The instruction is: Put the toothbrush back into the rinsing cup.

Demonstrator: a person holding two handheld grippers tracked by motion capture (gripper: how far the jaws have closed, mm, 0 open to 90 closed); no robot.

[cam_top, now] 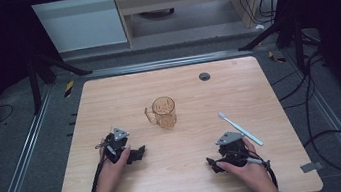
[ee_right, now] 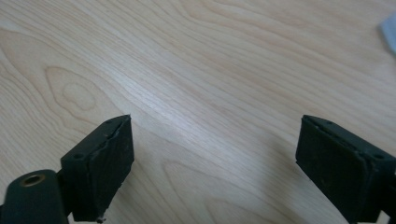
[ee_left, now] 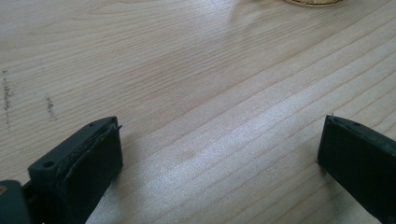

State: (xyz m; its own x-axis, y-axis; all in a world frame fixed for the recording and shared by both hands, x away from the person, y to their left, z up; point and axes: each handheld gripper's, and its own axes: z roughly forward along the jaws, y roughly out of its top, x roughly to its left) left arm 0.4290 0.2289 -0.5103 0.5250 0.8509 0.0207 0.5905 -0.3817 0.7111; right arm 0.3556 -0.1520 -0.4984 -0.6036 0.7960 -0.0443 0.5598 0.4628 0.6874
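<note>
High view, near edge: two forearms in denim sleeves come in from the bottom, each hand holding a gripper low over the wooden table (cam_top: 186, 184).
Left gripper (cam_top: 136, 155): sits on the left side of the table, its jaws aimed toward the table's middle, a grey three-cornered plate on top.
Left gripper state: in the left gripper view (ee_left: 219, 149) the two black jaws stand wide apart with bare wood between them; nothing is held.
Right gripper (cam_top: 213, 164): sits on the right side of the table, jaws aimed toward the left, a grey plate on top and a cable trailing back past the hand.
Right gripper state: in the right gripper view (ee_right: 215, 149) the jaws stand wide apart over bare wood grain; nothing lies between the pads.
Toothbrush (cam_top: 240, 128): white, lying flat on the table just beside and beyond the right hand, its head pointing away from the person and its handle running down toward the right gripper's plate; apart from the jaws.
Cup (cam_top: 164, 112): a clear amber cup with a handle on its left side, standing upright near the table's middle, beyond both grippers and between them, well apart from the toothbrush.
Cup in the left gripper view: a sliver of its amber base (ee_left: 312, 2) shows at the top edge.
Far edge: a small dark round grommet (cam_top: 204, 76) set in the tabletop beyond the cup.
</note>
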